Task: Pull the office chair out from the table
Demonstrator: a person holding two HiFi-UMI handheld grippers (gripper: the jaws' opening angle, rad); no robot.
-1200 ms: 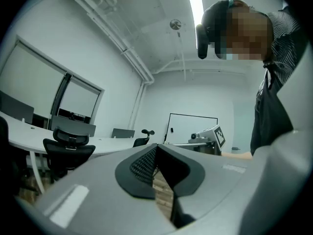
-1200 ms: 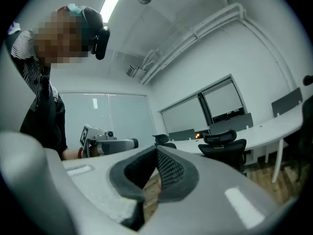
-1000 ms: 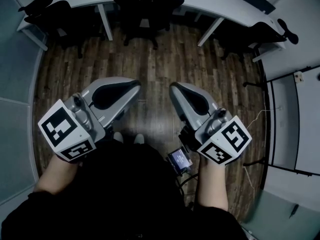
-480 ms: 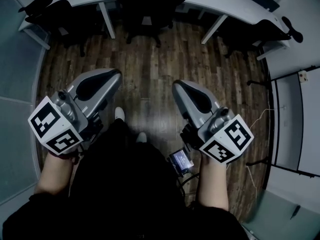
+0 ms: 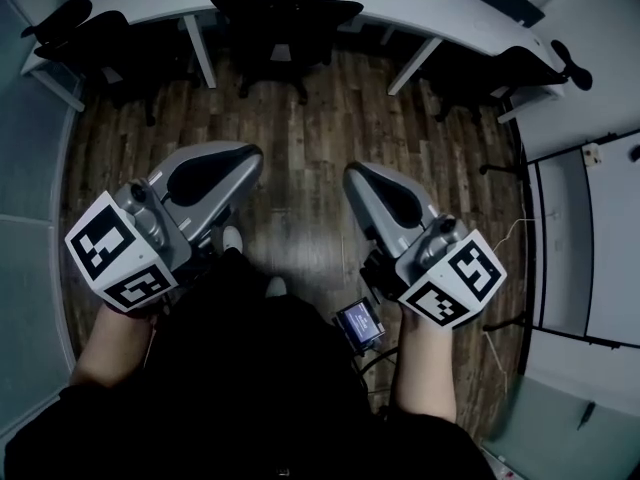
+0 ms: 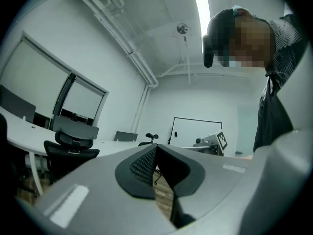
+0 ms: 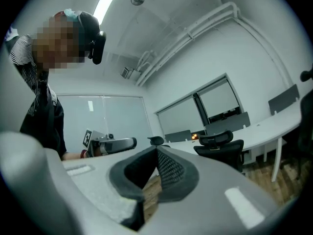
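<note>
In the head view the office chair [image 5: 285,18] stands at twelve o'clock, pushed in under the curved white table [image 5: 440,8]. A stretch of wooden floor [image 5: 300,128] keeps it well apart from both tools. A second chair [image 5: 95,23] sits at ten o'clock. The left gripper [image 5: 248,158] is held at eight o'clock and the right gripper [image 5: 352,175] at four o'clock, both level and aimed roughly toward the table. In the left gripper view that tool's jaws are clenched tip to tip with nothing between them. A black chair with a headrest, probably the target, shows at eight o'clock against the table edge, and the other tool shows at three o'clock. In the right gripper view the jaws are likewise pressed together and empty, with the headrested chair at three o'clock and the other tool at nine o'clock. The task looks to be in its approach step, with the chair untouched and not yet pulled out. The next move probably calls for closing the gap, spreading the jaws, taking hold of the backrest or an armrest, then drawing the chair straight back from the table.
</note>
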